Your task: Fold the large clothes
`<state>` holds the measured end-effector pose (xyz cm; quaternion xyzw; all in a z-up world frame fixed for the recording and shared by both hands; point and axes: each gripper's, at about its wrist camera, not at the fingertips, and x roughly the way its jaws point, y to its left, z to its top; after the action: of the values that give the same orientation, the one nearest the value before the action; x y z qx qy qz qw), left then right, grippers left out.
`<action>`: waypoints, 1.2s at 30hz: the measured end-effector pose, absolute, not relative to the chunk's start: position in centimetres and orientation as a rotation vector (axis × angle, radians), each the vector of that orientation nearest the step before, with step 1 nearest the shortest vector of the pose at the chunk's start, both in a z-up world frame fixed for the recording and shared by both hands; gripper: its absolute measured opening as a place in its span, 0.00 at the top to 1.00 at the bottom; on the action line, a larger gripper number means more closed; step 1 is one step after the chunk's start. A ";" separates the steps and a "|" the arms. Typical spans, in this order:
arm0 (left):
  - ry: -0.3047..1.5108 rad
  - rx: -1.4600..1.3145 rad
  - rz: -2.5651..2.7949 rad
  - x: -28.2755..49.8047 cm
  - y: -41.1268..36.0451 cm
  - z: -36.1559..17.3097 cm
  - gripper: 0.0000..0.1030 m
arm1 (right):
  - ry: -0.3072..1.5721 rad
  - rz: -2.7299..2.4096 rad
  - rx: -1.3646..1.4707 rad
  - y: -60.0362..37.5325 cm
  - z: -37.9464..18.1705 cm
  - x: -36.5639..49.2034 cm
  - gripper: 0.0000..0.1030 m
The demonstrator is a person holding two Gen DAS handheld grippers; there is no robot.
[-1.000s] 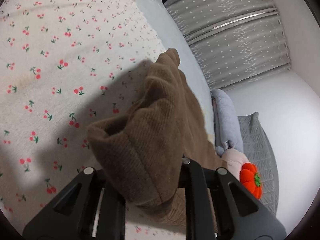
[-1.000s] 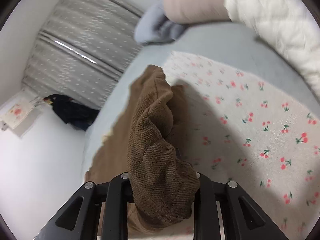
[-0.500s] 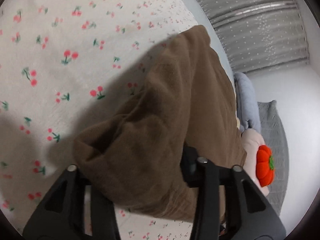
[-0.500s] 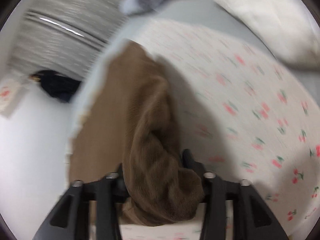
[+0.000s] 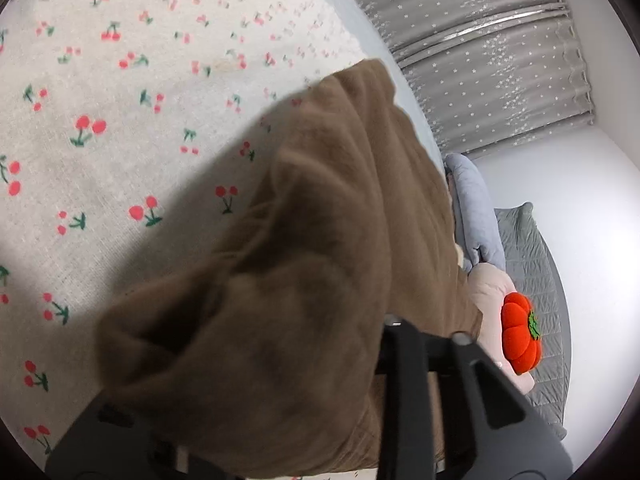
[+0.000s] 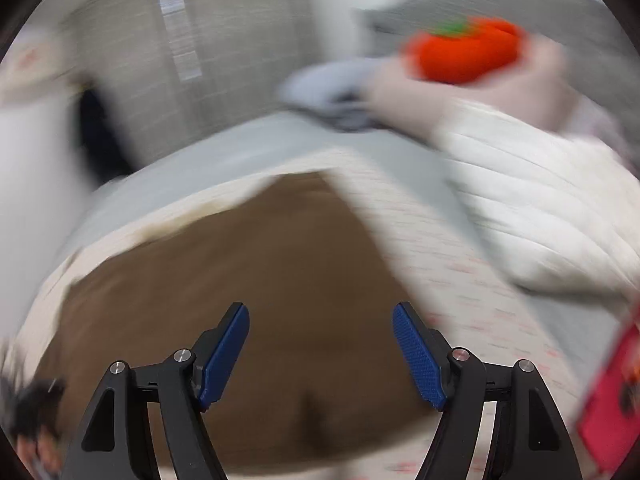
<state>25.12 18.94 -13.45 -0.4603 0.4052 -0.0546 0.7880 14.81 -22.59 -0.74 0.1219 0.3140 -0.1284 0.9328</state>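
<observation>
A brown ribbed garment is bunched in my left gripper, which is shut on it and holds it above the cherry-print bedspread. The cloth hides the left fingertips. In the blurred right wrist view the same brown garment lies spread flat on the bedspread. My right gripper is open and empty just above it, with both blue pads showing.
An orange pumpkin plush sits on a pink pillow by a grey-blue pillow; the plush also shows in the right wrist view. A white quilt lies at right. A pink object is at the right edge. Grey curtains hang behind.
My right gripper has let go of the brown garment and opened; its view swings fast and blurs. My left gripper still holds its bunch and has moved closer to the bed.
</observation>
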 end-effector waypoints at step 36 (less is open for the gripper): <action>0.802 0.153 -0.950 19.2 -19.9 -7.7 0.64 | 0.717 0.166 0.956 -45.8 -9.7 15.0 0.33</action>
<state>19.23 -19.89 -7.70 0.0717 0.3753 -0.4446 0.8102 15.04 -45.78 -9.68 0.4493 0.3370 0.0779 0.8237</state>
